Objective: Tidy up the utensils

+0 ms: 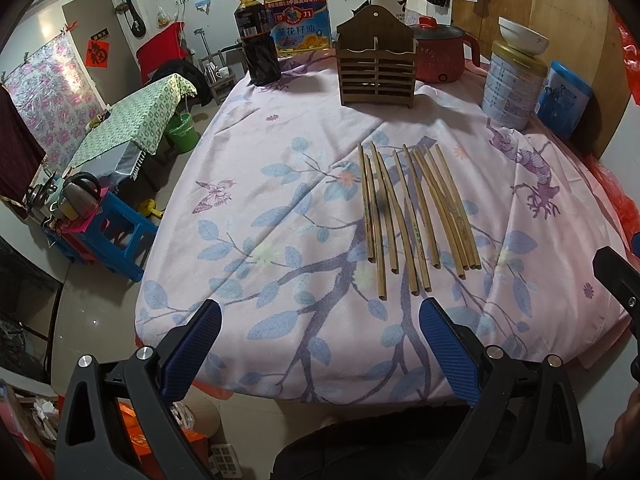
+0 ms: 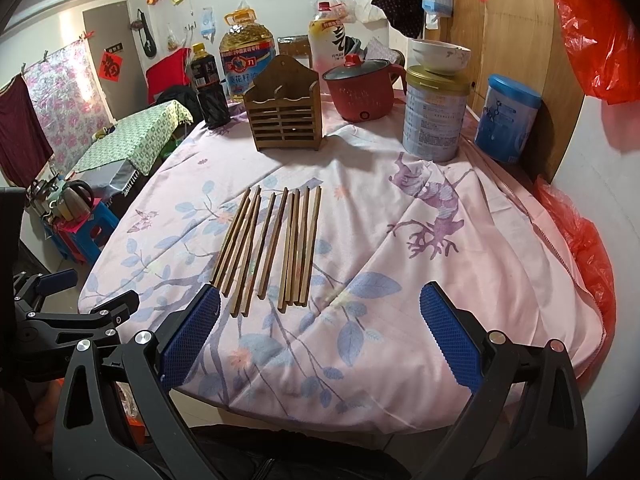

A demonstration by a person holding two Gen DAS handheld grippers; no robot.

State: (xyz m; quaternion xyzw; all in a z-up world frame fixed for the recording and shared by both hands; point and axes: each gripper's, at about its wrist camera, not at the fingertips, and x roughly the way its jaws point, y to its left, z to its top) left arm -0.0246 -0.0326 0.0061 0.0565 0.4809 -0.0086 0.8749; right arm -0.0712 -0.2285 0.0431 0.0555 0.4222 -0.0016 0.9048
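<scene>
Two claws hovered over the near edge of the desk (image 1: pixel 248 184), both spread wide, nothing gripped. Left claw (image 1: pixel 320 344): blue pads apart, w/ only cloth visible between them. Right claw (image 2: pixel 320 332): same condition, pads well apart, empty; it also showed at the right edge of the left wrist view.

Chopsticks (image 1: pixel 416 216) lay flat on the pink floral cloth (image 2: pixel 460 280), approx. parallel, in a loose row running away from the claws. Count approx. ten; exact no. could not be confirmed where sticks overlapped. Near ends sat just ahead of the left claw's right pad. In the right wrist view the same row (image 2: pixel 272 248) lay ahead of the right claw's left pad, near ends close to it.

Wooden holder (image 1: pixel 376 64) stood upright at the far side of the desk, well apart from the chopsticks, slatted front facing the claws, w/ centre divider; no contents seen.

Other items along the far edge:
- dark bottle (image 1: pixel 256 40), left of holder
- oil jug (image 1: pixel 298 12), behind and left of holder
- red pot (image 2: pixel 360 88), lid on, right of holder
- tin (image 2: pixel 436 116) w/ a bowl (image 2: pixel 440 56) resting on top
- blue canister (image 2: pixel 508 120), far right
</scene>
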